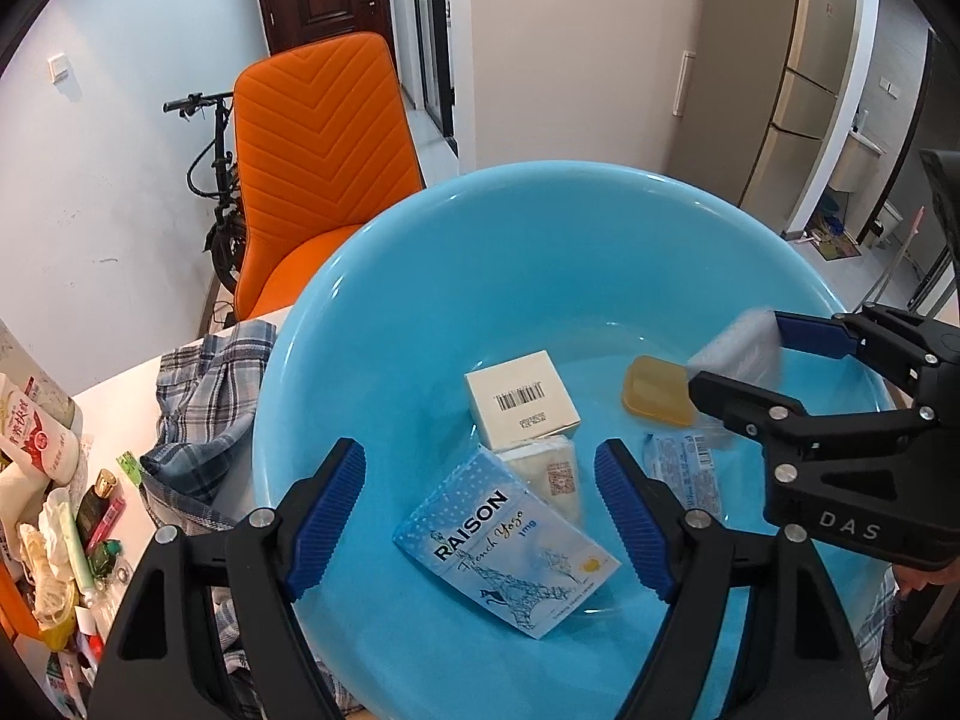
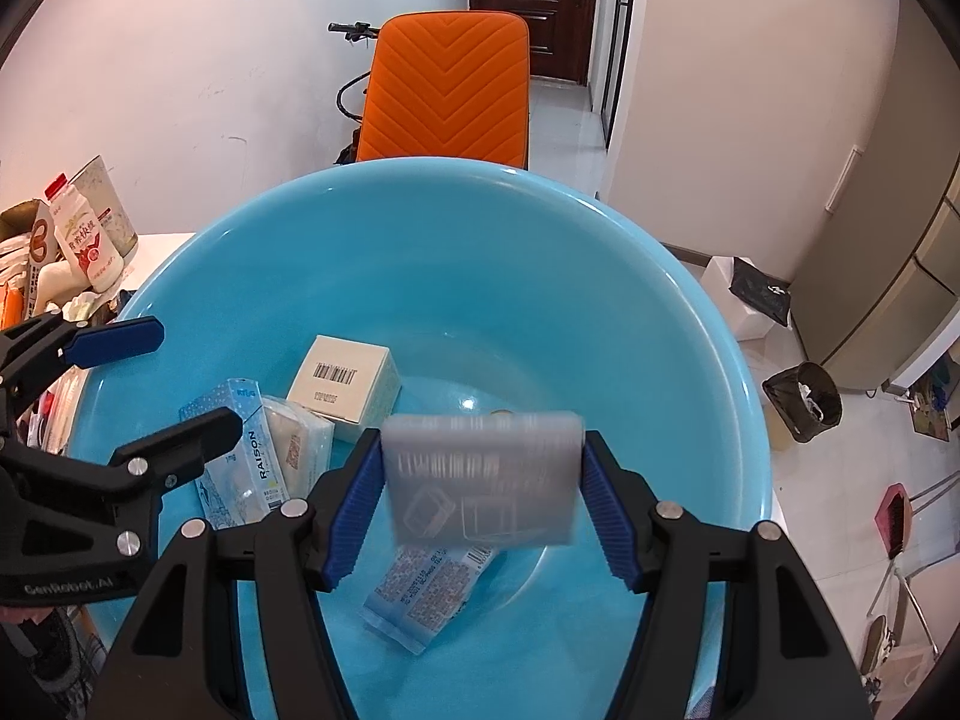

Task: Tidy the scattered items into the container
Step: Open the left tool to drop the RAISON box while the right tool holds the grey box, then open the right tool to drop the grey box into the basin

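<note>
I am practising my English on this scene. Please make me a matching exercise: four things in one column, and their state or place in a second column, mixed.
Things:
1. white barcode box
2. grey packet
3. RAISON box
4. plaid cloth

States:
a. between the right tongs, blurred
b. outside the blue basin, on the table
c. in the basin, below the open left tongs
d. in the basin, barcode facing up

Pairs: 1-d, 2-a, 3-c, 4-b
</note>
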Available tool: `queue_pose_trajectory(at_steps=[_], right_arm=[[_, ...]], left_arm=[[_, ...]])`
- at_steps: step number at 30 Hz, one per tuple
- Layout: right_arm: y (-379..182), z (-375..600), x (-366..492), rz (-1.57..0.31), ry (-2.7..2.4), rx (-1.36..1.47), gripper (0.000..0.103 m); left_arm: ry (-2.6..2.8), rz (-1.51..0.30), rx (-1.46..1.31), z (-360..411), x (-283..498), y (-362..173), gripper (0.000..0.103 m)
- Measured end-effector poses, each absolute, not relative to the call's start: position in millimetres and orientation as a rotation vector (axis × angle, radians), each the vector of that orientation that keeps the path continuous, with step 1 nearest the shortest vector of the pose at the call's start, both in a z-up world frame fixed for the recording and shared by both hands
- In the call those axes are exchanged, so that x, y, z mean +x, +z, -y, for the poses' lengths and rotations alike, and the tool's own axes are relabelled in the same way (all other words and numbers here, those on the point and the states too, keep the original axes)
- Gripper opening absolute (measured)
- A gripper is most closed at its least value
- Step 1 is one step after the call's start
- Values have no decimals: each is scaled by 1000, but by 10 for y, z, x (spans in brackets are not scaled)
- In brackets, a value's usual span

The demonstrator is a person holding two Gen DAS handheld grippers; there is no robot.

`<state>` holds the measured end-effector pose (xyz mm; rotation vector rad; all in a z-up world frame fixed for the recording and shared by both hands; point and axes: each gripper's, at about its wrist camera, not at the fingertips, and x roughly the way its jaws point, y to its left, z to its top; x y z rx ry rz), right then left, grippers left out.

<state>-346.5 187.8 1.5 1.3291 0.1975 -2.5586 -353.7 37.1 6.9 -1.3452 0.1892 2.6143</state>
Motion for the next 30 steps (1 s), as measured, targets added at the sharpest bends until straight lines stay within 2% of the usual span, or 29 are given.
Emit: queue_pose_trajectory(at_steps=[6, 30], right_arm=[[64, -1875, -3408, -221, -2584, 1287, 78], [280, -1805, -3086, -318, -2610, 1225, 78]], left_arm=[[2628, -260, -1314, -397, -3458, 137, 81], [2686, -236, -1264, -296, -3090, 385, 81]])
